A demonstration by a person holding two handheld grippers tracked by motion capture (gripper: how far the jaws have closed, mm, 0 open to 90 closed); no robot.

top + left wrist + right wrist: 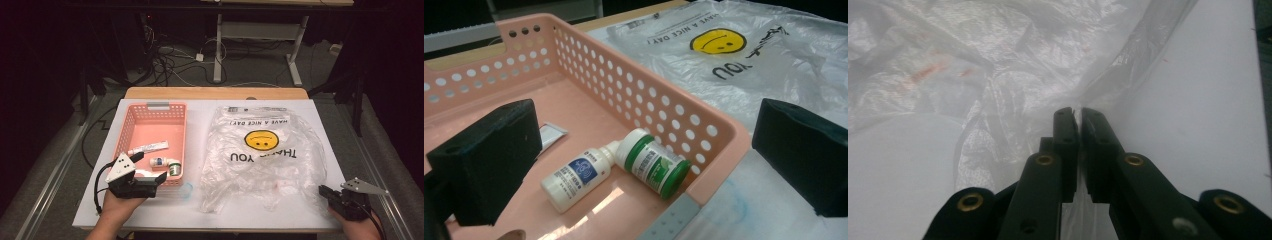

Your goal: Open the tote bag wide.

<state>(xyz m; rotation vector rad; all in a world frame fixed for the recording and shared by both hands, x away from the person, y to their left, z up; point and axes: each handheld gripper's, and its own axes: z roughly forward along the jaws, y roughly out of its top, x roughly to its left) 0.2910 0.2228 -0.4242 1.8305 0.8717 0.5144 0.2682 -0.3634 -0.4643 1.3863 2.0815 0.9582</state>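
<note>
Bag: clear plastic bag [262,155] with a smiley face lies flat on the white table [150,212], just right of the pink basket [131,121].
Right gripper [1079,116]: jaws pinched together on the bag's near right edge, film caught between them.
Left gripper [156,181]: jaws wide apart, holding nothing, at the basket's near right corner.
Basket contents: white bottle [576,176], green-capped jar [653,162] and tube [148,146], all lying down.
Risk: thin film could slip or tear if pulled hard; the mouth may stay stuck shut.
</note>
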